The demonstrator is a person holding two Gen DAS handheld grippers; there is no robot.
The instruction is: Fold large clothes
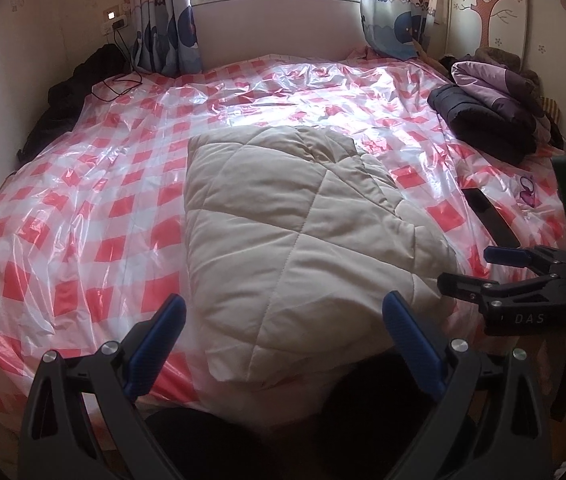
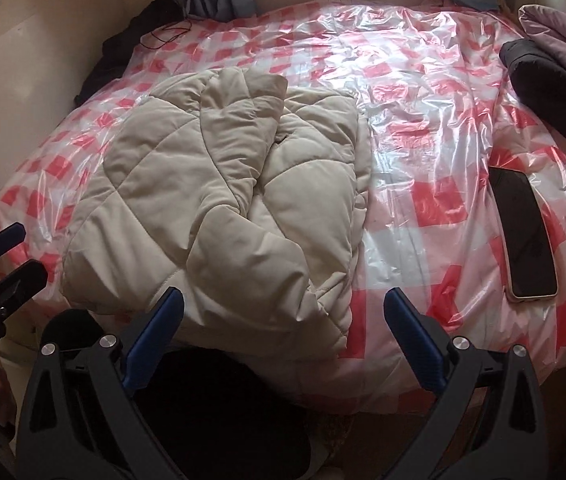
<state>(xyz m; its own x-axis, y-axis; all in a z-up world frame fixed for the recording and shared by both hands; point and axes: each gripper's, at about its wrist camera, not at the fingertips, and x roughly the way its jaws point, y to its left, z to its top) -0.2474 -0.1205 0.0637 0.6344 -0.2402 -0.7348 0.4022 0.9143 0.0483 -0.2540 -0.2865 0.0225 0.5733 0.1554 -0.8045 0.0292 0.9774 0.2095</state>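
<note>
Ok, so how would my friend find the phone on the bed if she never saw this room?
Start with the big bed under the shiny red-and-white checked plastic sheet. From the puffy beige quilted coat in the middle, look toward the right edge, nearer than the pile of dark and purple clothes. The phone lies flat there: the only hard, black, glassy rectangle among soft things.

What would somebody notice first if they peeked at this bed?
Probably the puffy beige quilted coat, folded into a bundle near the front edge of the bed. Under it, a shiny red-and-white checked plastic sheet covers the whole bed. A dark phone lies to the coat's right, and both grippers, left gripper and right gripper, are open with nothing between their blue fingers.
</note>
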